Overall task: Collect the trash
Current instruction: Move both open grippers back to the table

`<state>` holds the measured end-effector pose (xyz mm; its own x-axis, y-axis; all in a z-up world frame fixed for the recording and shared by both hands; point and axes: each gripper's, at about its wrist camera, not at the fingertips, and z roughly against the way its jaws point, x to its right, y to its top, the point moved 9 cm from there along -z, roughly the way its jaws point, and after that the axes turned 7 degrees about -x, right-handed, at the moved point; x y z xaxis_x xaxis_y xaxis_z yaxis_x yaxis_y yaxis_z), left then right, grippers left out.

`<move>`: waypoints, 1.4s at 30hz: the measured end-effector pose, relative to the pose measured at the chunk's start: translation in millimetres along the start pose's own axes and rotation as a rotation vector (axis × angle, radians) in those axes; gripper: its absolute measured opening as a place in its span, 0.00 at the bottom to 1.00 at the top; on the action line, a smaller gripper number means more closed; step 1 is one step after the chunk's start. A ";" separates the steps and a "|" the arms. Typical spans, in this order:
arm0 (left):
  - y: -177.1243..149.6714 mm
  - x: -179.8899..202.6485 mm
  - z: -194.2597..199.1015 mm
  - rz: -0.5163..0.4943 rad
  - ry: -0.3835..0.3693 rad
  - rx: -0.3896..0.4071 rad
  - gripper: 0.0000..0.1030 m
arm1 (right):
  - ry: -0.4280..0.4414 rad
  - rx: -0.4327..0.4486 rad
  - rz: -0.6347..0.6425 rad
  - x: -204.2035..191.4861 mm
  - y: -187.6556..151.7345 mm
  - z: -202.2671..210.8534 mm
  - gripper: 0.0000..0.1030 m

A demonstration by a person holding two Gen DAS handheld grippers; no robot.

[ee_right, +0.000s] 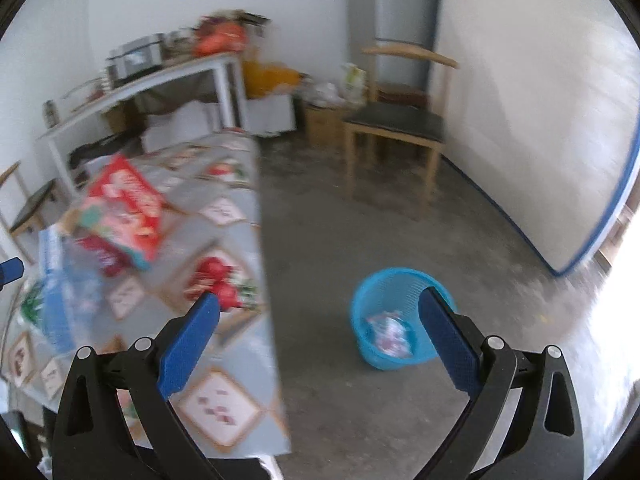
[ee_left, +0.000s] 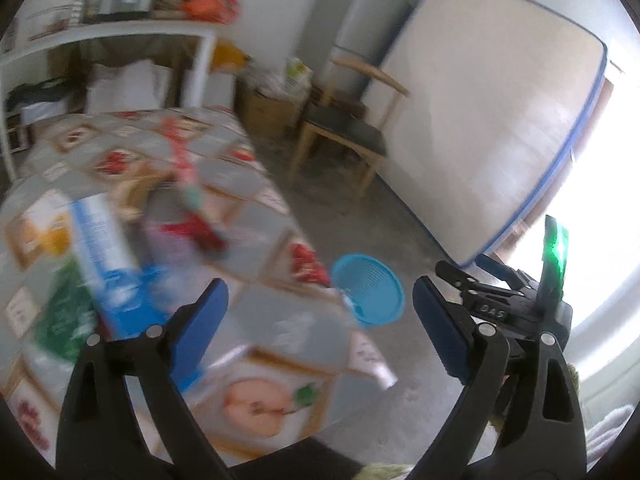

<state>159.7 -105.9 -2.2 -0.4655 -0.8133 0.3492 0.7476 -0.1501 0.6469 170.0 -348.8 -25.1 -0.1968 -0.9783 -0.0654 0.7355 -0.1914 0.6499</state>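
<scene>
Two cartons [ee_right: 124, 216] lying tilted, basket [ee_right: 394, 320] upright

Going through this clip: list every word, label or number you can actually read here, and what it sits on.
"DAS": white letters on the black body of the right gripper, seen from the left wrist; blurred, so uncertain.
Red printed carton: large pale lettering, too blurred to read.
Blue and white carton: print too blurred.
Patterned grey tablecloth: small panel text unreadable.

The basket [ee_right: 394, 320] stands on the floor [ee_right: 360, 220], just right of the table [ee_right: 224, 400]. A wrapper [ee_right: 388, 334] lies in the basket. Boxes [ee_right: 124, 208] lie on the table, left of the basket. A chair [ee_right: 396, 120] stands behind the basket, and a mattress [ee_right: 540, 120] leans behind it to the right.
</scene>
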 end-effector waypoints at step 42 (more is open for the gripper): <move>-7.6 -167.7 44.0 0.212 -0.028 0.146 0.56 | 0.335 -0.122 0.201 -240.4 71.3 -78.4 0.71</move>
<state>211.3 56.3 -35.8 -0.3199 -0.8020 0.5044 0.7547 0.1062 0.6474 320.6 -133.5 -22.4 0.1661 -0.9651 -0.2026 0.8134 0.0179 0.5814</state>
